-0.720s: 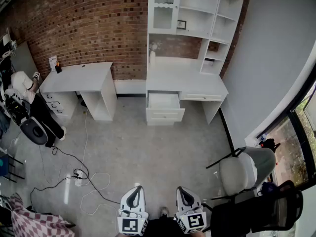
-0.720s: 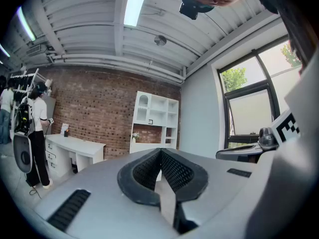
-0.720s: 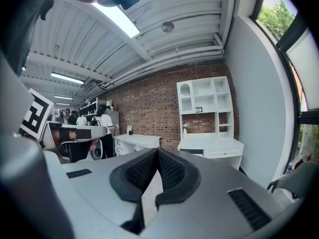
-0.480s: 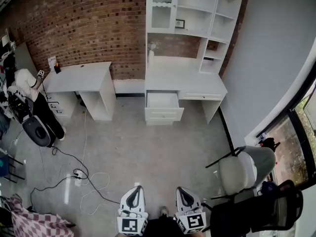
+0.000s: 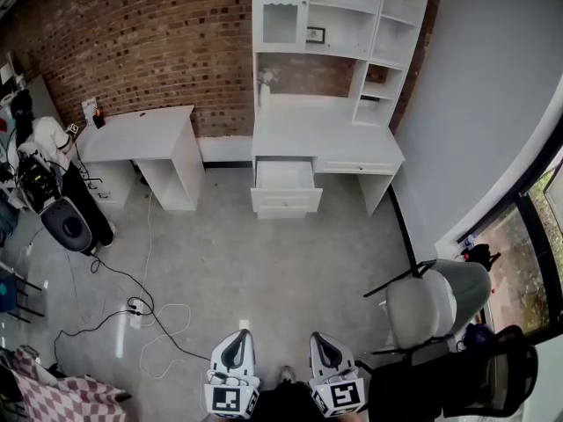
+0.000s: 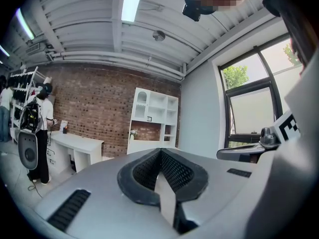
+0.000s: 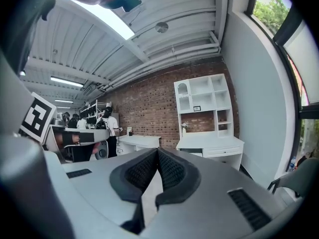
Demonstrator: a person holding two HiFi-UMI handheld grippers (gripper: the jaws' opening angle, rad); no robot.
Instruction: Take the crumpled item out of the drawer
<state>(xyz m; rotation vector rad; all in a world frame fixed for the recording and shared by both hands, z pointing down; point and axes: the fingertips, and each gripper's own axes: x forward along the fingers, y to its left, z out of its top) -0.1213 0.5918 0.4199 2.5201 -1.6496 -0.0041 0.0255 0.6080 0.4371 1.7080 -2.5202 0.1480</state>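
Head view has us standing well back from the white desk (image 5: 327, 137) against the brick wall (image 5: 149, 42), and its drawer (image 5: 286, 202) is pulled open facing us. If the crumpled item is in there, we can't make it out from this far. Our left gripper (image 5: 238, 335) and right gripper (image 5: 316, 338) sit side by side at the bottom edge, pointing toward the desk. Both gripper views show the jaws closed tip to tip with nothing between them. A grey chair (image 5: 429, 304) is off to our right, and cables (image 5: 132, 304) are on the floor to our left.
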